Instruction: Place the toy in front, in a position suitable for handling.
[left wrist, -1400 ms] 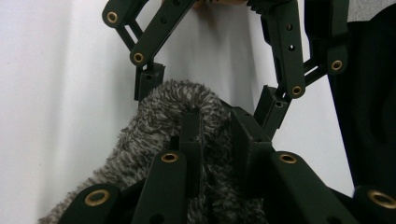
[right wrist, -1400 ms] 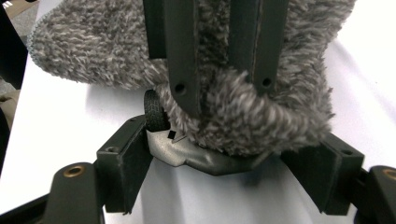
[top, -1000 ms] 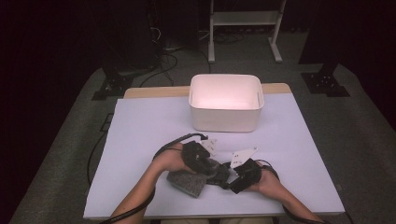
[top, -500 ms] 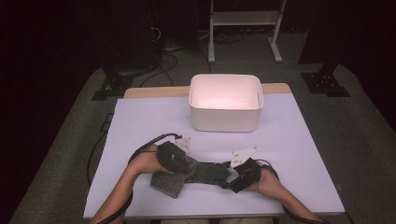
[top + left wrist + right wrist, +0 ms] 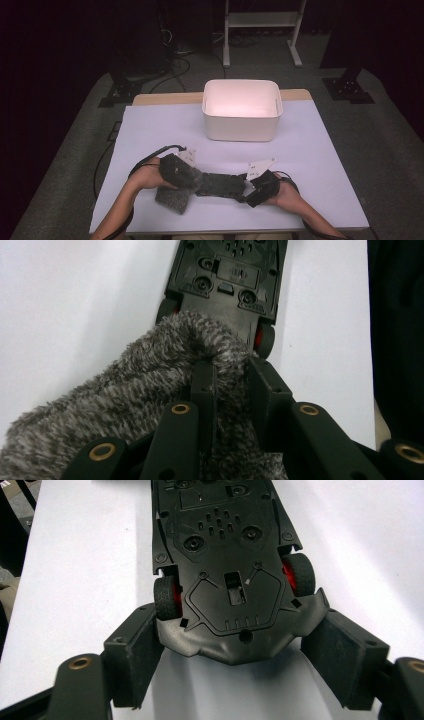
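A black toy car (image 5: 220, 185) with red wheel hubs lies upside down between my two grippers near the table's front edge. My left gripper (image 5: 194, 181) is shut on a fold of grey fuzzy cloth (image 5: 172, 200) that lies against the car's left end. The left gripper view shows the pinched cloth (image 5: 125, 390) just short of the car's underside (image 5: 225, 285). My right gripper (image 5: 247, 192) grips the car's other end. In the right gripper view its wide-set pads (image 5: 137, 650) press on both corners of the car's bumper (image 5: 235, 645), which casts a shadow on the table.
A white empty bin (image 5: 240, 127) stands at the back middle of the pale table (image 5: 165, 130). A person's forearms come in from the bottom edge. Cables trail from both grippers. Dark floor, stands and cables lie beyond the table.
My left gripper has moved left along the table's front with the grey cloth in it, drawing the cloth away from the car. The right gripper and the car stayed put.
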`<state>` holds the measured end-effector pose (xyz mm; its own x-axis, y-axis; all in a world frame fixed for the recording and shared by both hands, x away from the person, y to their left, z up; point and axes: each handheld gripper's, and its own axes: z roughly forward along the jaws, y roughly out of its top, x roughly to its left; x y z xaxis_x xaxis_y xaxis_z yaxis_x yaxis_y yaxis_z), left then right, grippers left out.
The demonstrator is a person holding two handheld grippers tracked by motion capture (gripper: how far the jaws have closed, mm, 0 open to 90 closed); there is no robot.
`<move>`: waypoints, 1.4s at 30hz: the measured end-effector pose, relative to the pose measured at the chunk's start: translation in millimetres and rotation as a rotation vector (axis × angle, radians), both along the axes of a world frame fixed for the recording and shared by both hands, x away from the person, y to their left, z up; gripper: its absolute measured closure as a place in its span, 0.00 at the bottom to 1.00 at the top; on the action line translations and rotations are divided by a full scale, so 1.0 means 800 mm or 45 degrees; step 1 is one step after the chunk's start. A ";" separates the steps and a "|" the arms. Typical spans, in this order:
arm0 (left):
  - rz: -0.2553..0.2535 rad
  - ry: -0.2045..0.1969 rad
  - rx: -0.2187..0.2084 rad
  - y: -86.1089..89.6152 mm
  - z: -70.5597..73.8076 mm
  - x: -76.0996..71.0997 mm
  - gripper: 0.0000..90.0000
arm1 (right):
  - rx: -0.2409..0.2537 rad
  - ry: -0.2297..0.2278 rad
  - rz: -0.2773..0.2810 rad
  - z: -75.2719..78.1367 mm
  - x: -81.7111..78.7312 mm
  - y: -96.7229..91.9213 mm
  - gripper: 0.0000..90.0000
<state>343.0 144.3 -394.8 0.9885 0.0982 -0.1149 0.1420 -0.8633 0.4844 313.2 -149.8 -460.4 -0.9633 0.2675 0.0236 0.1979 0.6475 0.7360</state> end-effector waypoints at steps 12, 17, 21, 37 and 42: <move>-0.138 -0.001 -0.019 -0.036 0.004 -0.014 0.83 | 0.009 -0.010 -0.001 0.002 0.000 0.001 0.27; -0.189 -0.008 0.003 -0.055 0.005 -0.016 0.83 | 0.000 -0.016 0.002 0.001 0.000 0.001 0.27; -0.166 -0.016 0.036 -0.047 0.004 -0.014 0.82 | 0.005 -0.017 0.005 0.002 0.000 0.001 0.27; -0.119 0.005 0.007 -0.034 0.004 -0.007 0.82 | 0.007 -0.002 -0.001 0.001 0.001 0.001 0.27; -0.091 -0.040 0.024 -0.043 0.007 0.005 0.82 | 0.013 -0.002 -0.003 0.002 0.001 0.002 0.27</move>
<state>347.0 110.2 -389.3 0.9962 0.0292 -0.0823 0.0647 -0.8798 0.4710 313.8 -148.0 -458.6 -0.9627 0.2696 0.0250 0.1984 0.6397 0.7426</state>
